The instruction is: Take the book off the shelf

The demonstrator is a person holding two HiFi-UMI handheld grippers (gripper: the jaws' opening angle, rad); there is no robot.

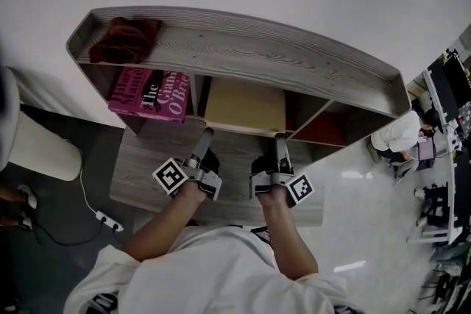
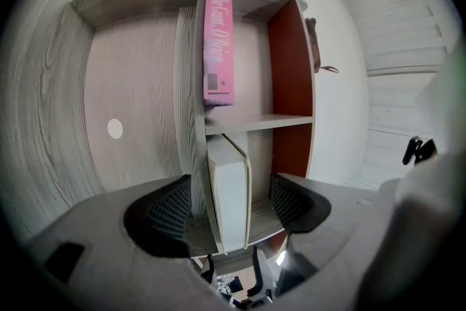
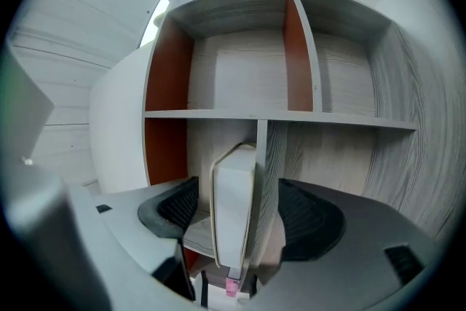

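A pale book with a tan cover (image 1: 245, 105) sits in the middle compartment of the grey wooden shelf unit (image 1: 265, 49). My left gripper (image 1: 205, 133) is at its left end and my right gripper (image 1: 280, 137) at its right end. In the left gripper view the book's white page edge (image 2: 229, 193) stands between the jaws of the left gripper (image 2: 227, 206), with a gap on each side. The right gripper view shows the same book (image 3: 233, 193) between the spread jaws of the right gripper (image 3: 234, 213), untouched. Both grippers are open.
A pink book (image 1: 149, 93) fills the compartment to the left, also seen in the left gripper view (image 2: 219, 40). A dark red cloth (image 1: 125, 39) lies on the shelf top. A seated person (image 1: 401, 134) is at the right. A power strip (image 1: 109, 220) lies on the floor.
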